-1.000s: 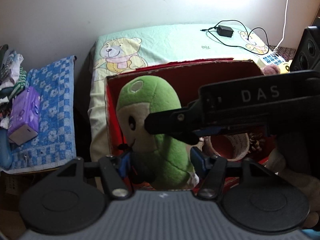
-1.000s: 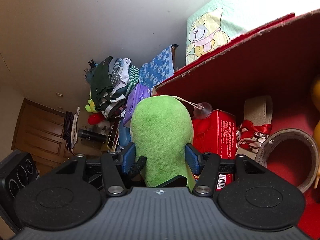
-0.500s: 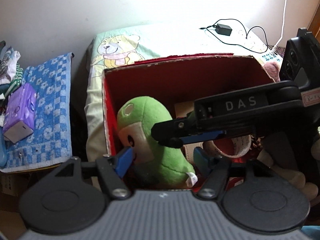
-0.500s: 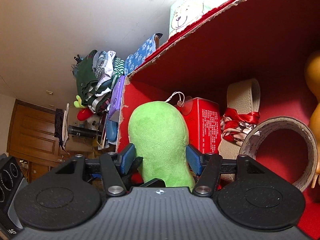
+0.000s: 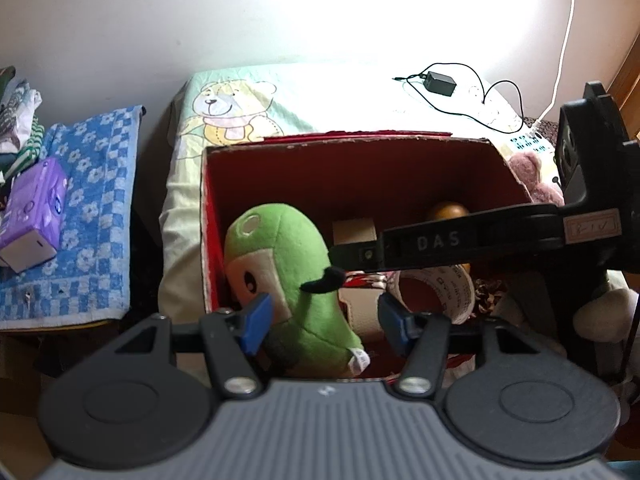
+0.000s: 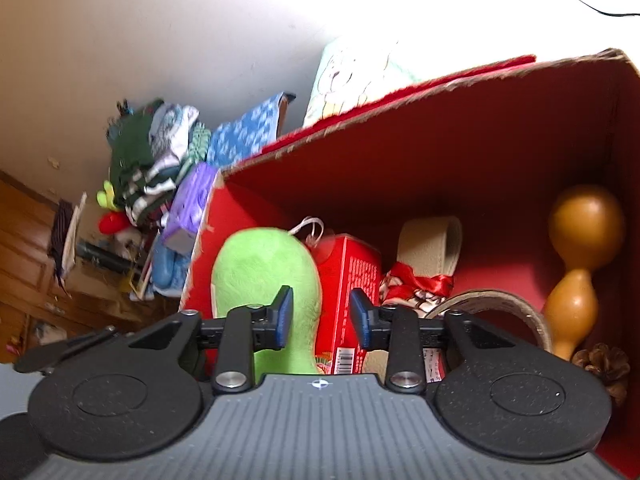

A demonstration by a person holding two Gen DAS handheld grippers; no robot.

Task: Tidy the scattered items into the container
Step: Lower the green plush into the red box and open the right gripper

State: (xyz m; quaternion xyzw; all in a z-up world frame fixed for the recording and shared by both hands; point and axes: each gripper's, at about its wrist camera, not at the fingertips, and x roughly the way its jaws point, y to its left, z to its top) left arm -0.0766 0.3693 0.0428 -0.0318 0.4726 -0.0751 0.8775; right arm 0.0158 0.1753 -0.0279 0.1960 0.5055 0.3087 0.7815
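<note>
A green plush toy (image 5: 288,280) stands inside the red cardboard box (image 5: 360,172), in its left near corner; it also shows in the right wrist view (image 6: 260,280). My left gripper (image 5: 322,322) is open, its blue pads either side of the toy's lower body without squeezing it. My right gripper (image 6: 320,316) is open above the box (image 6: 480,140), its pads clear of the toy's head. The right gripper's black body (image 5: 460,240) crosses the left wrist view.
In the box lie a red carton (image 6: 352,280), a tape roll (image 6: 500,308), a tan gourd (image 6: 580,252), a pine cone (image 6: 604,364) and a ribboned bundle (image 6: 420,284). A pink plush (image 5: 528,176) lies right of the box. A purple tissue pack (image 5: 32,216) rests on blue cloth.
Both grippers lowered the green plush into the box and then opened. The right gripper's pads have narrowed and shifted right, off the toy. Both cameras have pulled back upward.
</note>
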